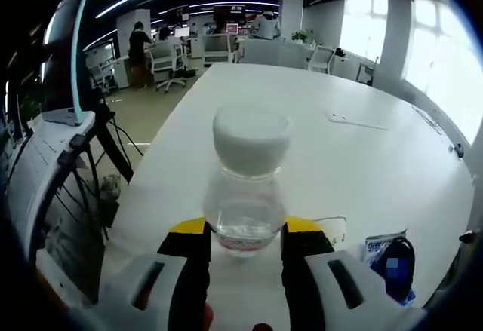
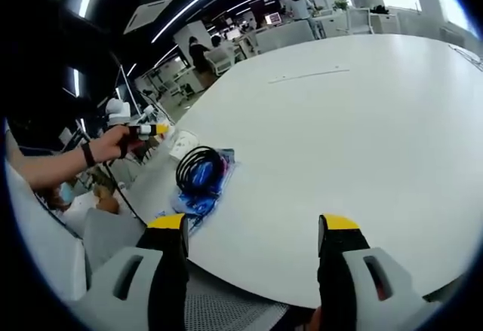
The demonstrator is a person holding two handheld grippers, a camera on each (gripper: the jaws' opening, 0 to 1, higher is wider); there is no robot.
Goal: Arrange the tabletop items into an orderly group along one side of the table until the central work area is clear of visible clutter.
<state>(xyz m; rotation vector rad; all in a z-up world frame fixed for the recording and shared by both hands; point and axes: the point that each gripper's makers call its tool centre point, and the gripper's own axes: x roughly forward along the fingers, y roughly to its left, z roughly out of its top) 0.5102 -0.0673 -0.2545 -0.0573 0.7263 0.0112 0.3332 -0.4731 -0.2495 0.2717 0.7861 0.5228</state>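
Bright window glare, ceiling strip lights — fisheye-bent edges, soft focus

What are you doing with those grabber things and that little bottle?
A person is tidying a big white table with a grabber in each hand. The left gripper is shut on a small clear bottle with a white cap, held near the table's edge. The right gripper is open and holds nothing, hanging over the table's near edge. A coiled black cable lies on a blue packet near that edge, not picked up yet.
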